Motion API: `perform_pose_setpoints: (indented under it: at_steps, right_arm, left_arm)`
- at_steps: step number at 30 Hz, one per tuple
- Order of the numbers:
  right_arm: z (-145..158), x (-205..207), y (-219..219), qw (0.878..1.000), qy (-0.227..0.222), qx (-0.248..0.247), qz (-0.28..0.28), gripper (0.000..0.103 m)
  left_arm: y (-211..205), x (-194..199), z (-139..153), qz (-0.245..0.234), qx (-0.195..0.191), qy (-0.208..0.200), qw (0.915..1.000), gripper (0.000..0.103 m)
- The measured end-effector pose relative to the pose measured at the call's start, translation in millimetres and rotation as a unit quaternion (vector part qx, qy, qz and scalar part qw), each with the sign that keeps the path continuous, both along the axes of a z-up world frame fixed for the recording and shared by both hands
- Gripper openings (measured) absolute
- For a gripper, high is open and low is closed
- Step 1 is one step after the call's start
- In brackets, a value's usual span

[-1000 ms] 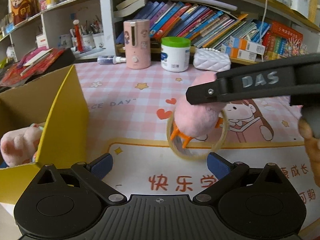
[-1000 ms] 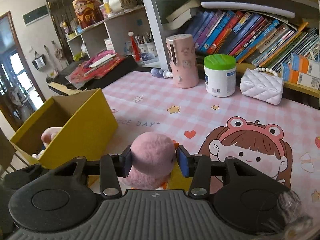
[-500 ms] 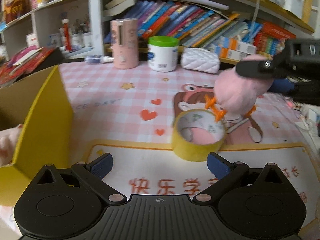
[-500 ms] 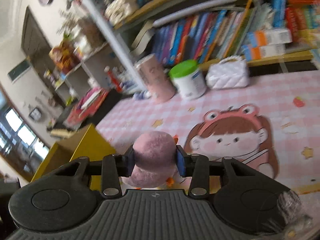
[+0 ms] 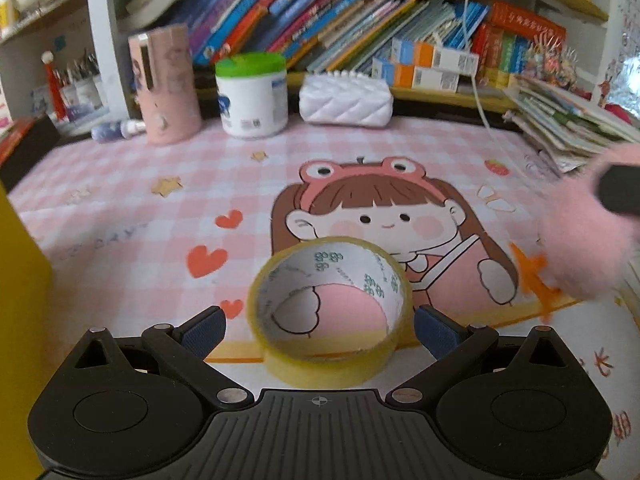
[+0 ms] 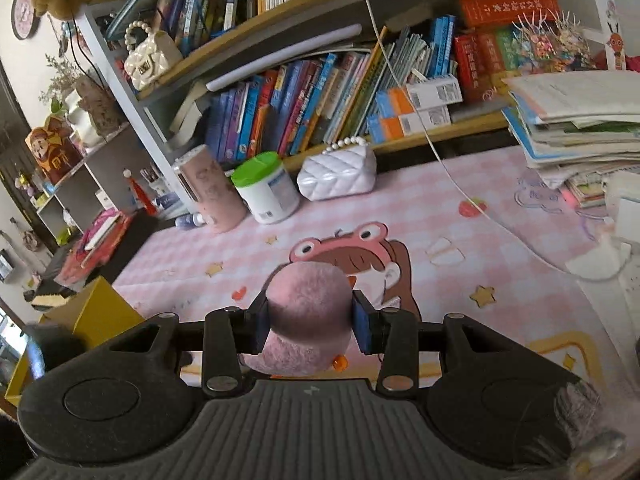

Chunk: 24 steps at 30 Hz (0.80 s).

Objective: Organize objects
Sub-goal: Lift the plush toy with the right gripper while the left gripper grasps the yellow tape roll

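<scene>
A roll of yellow tape (image 5: 330, 312) lies flat on the pink cartoon desk mat (image 5: 160, 216). My left gripper (image 5: 320, 328) stands open with the roll between its blue pads, which do not touch it. My right gripper (image 6: 310, 316) is shut on a pink plush toy (image 6: 306, 312) with orange feet, held above the mat. That pink plush toy (image 5: 580, 240) shows blurred at the right edge of the left wrist view. A yellow box (image 6: 96, 312) stands at the mat's left end.
Along the back stand a pink cylinder (image 5: 166, 84), a white jar with a green lid (image 5: 252, 94) and a white quilted purse (image 5: 346, 98) under shelves of books. A stack of books and papers (image 6: 580, 120) sits at the right, and a white cable (image 6: 460, 184) crosses the mat.
My left gripper moved forward and down until the tape roll lay between its pads. My right gripper carried the plush toy to the right, off the roll, and rolled.
</scene>
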State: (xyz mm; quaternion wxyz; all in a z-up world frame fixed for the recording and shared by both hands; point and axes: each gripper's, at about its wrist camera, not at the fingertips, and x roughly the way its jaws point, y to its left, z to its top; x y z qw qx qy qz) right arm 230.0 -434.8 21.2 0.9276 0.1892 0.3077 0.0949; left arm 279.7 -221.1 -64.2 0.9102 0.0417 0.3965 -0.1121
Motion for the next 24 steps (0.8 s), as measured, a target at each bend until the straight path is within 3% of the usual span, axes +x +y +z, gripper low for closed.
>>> perform_pose_setpoints:
  at_steps: [8,10,13,24]
  right_arm:
    - [-8,-9,-1,0.999,0.016,-0.035,-0.003,0.038]
    - [-10,-10,-3,0.999,0.021,-0.038,-0.007,0.038]
    - [-13,-10,-3,0.999,0.027,-0.044,-0.013,0.038]
    - [-18,-5,33,0.992,0.033,-0.117,0.022,0.038]
  left_arm:
    - [-1,16,-12,0.021,-0.013,0.027,0.9993,0.1]
    - [-2,13,-10,0.01,-0.005,0.018,0.9998,0.09]
    - [-3,9,-5,0.002,0.016,0.016,0.9997,0.09]
    - [38,-41,44,0.022,-0.045,-0.024,0.9985,0.09]
